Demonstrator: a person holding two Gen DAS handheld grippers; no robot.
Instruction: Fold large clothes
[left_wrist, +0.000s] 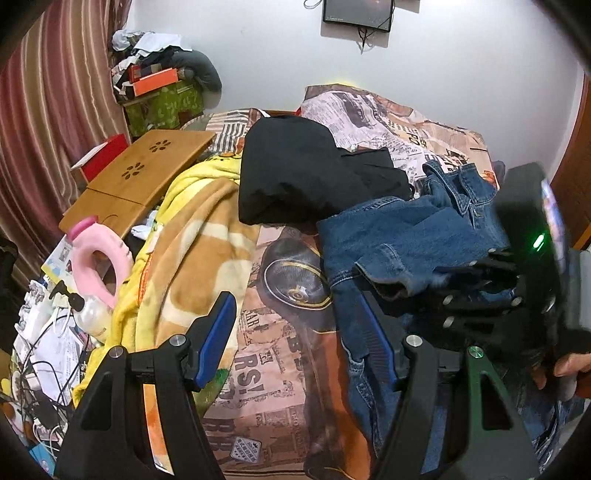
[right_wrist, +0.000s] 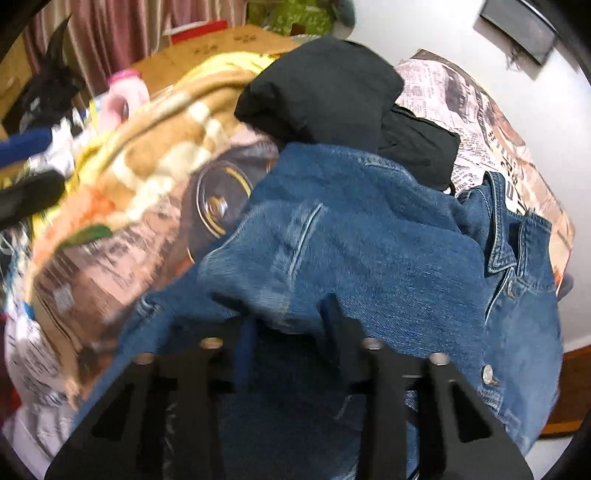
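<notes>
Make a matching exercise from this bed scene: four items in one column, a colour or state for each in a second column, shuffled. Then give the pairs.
Items:
1. denim jacket
2. folded garment
3. fleece blanket
4. left claw

Descriptions:
A. black
B. open, nothing between its fingers
C. blue, crumpled on the bed
D. yellow and tan

Pairs: 1-C, 2-A, 3-D, 4-B

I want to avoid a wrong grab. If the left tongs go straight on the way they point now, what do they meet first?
Probably the printed bedcover, which fills the gap between the open left tongs. The denim jacket lies just beside the right-hand finger, so it might brush that first; depth is unclear.
</notes>
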